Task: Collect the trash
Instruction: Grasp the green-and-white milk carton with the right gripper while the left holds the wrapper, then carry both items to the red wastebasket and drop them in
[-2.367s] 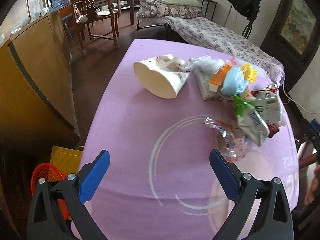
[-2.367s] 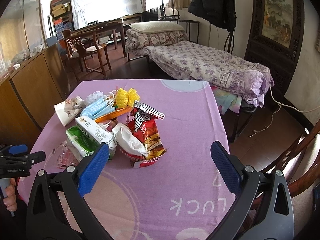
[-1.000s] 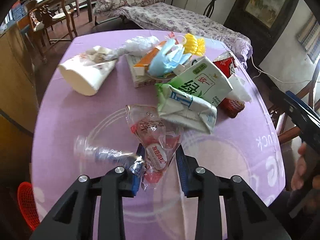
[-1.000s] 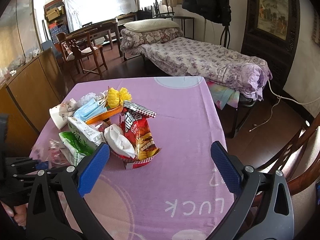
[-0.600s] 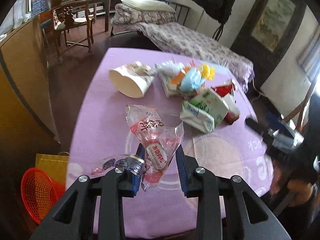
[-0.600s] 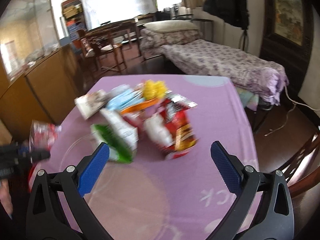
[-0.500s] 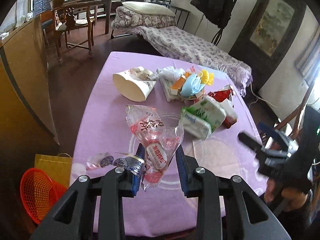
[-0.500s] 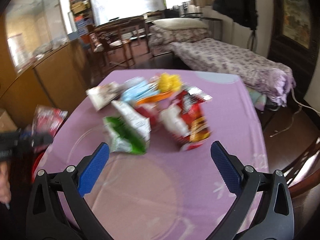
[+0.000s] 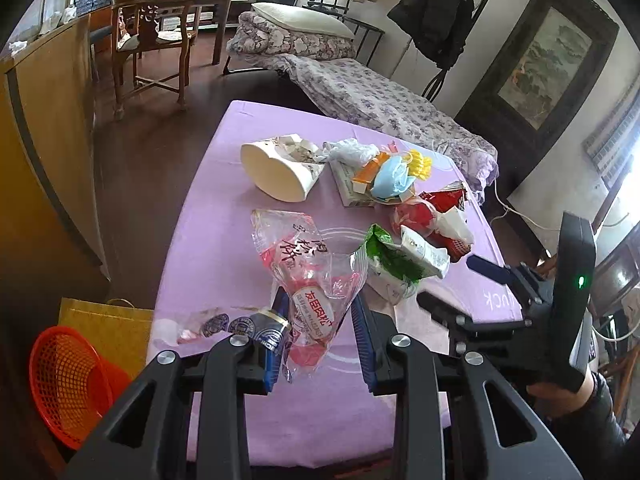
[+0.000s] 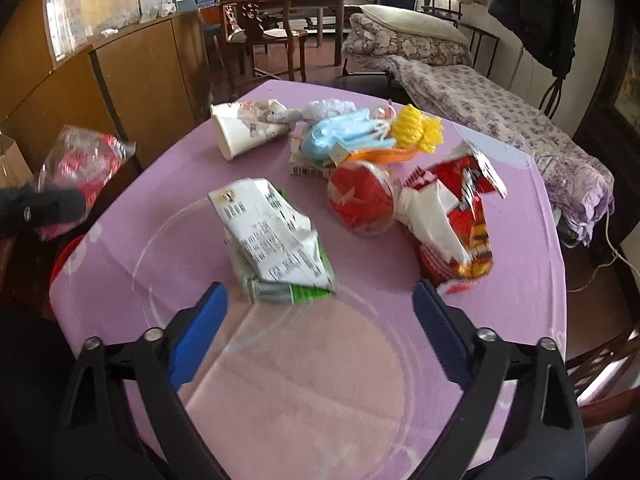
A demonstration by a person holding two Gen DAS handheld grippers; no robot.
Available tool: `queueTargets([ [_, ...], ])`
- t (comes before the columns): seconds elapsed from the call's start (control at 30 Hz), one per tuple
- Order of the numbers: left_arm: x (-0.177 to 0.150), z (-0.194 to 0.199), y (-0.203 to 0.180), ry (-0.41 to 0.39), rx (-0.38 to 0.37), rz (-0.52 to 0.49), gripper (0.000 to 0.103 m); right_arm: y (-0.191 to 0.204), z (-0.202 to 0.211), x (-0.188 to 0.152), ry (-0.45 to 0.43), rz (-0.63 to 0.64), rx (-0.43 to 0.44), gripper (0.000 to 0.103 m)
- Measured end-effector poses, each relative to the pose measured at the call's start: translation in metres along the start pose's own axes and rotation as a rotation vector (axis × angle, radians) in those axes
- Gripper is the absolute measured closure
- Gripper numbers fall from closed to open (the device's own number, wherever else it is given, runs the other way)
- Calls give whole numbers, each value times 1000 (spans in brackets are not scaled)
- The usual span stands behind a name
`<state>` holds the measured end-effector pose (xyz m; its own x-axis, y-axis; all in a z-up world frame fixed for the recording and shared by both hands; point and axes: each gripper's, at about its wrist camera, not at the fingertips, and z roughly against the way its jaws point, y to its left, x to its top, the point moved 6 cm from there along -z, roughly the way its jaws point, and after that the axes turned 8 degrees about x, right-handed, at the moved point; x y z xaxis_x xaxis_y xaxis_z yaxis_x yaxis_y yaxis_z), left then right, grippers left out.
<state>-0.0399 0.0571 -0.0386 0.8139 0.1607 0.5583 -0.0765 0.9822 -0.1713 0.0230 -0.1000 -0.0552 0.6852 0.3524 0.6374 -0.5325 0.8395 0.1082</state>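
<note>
My left gripper (image 9: 320, 320) is shut on a clear plastic wrapper with red print (image 9: 304, 264), held above the purple table (image 9: 208, 240). In the right wrist view that wrapper (image 10: 84, 160) hangs at the far left. My right gripper (image 10: 320, 320) hovers low over the table with its jaws closing and nothing between them. A crushed green-and-white carton (image 10: 276, 248) lies just beyond its fingertips. Behind it are a red round tub (image 10: 362, 196), a red snack bag (image 10: 460, 216), a blue mask (image 10: 344, 132) and a tipped paper cup (image 10: 248, 128).
On the floor left of the table stand an orange basket (image 9: 68, 380) and a yellow paper bag (image 9: 108, 328). A wooden cabinet (image 10: 140, 80) runs along the left. A bed (image 10: 480, 96) and wooden chairs stand behind the table.
The left gripper has lifted the wrapper off the table and drawn back. The right gripper has swung in low towards the carton, and its jaws have narrowed.
</note>
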Motion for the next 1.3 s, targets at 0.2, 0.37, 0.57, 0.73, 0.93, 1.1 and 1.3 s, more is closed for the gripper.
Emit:
queueTargets([
  [0.2,1,0,5,-2,1,5,72,3,-13,19,10,93,-66,42],
  [0.37,2,2,7,-2,0,2,72,17,-26,20,63,151,-63,70],
  [0.57,3,7,11,-15,-1,11,72,27,1,26,-2,141,-54,71],
  [0.73,2,17,13,-28,4,12,72,36,23,31,-33,103,-25,71],
  [0.93,-4,42,33,-70,31,25,72,63,44,38,-52,83,68,71],
  [1.1,-14,65,78,-101,90,90,72,115,55,52,-69,127,181,71],
  [1.3,-42,88,147,-106,175,186,72,200,47,68,-38,213,330,71],
])
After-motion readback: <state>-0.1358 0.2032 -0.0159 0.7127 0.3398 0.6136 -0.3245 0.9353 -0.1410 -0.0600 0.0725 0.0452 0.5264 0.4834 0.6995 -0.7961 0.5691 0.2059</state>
